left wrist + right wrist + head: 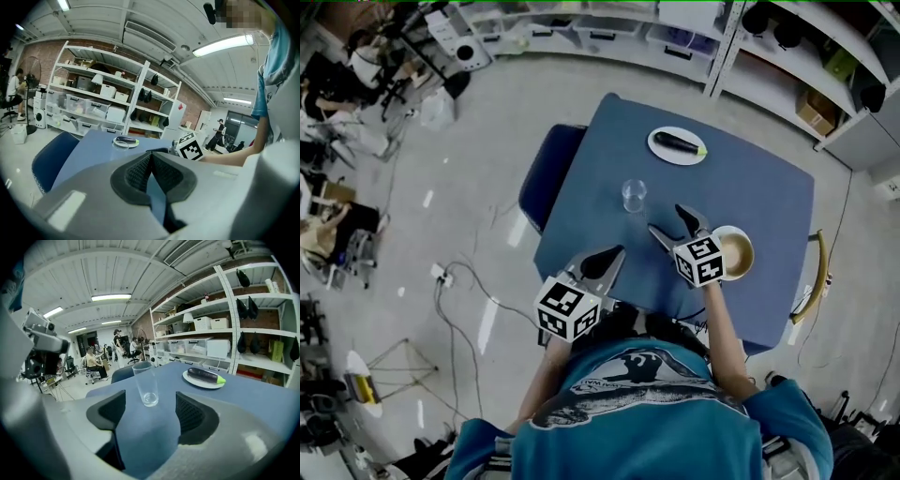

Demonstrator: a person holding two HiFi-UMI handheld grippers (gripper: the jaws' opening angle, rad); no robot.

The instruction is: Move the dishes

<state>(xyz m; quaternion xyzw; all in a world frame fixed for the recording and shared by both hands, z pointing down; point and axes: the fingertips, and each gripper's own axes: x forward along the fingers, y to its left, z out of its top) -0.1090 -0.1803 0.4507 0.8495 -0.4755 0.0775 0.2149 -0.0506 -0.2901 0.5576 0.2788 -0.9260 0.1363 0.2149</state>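
- Right gripper [667,219]: spread wide, pinching nothing, apart from the glass [634,195] at its 11 o'clock.
- Left gripper [605,258]: pressed together, empty, over the near edge of the table [769,206].
- Bowl [739,255]: just beside the right gripper, at 3 o'clock.
- Plate [656,148] with aubergine [677,142]: at 12 o'clock, near the far edge.
- Open blue top between glass and plate.
- Chair [546,173] at the 9 o'clock edge.

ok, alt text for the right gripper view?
The right gripper, jaws wide apart with nothing between them, is lined up on an empty clear glass standing upright on the blue table just beyond its tips. Further back to the right, a dark eggplant lies on a white plate. Storage shelves line the wall behind.
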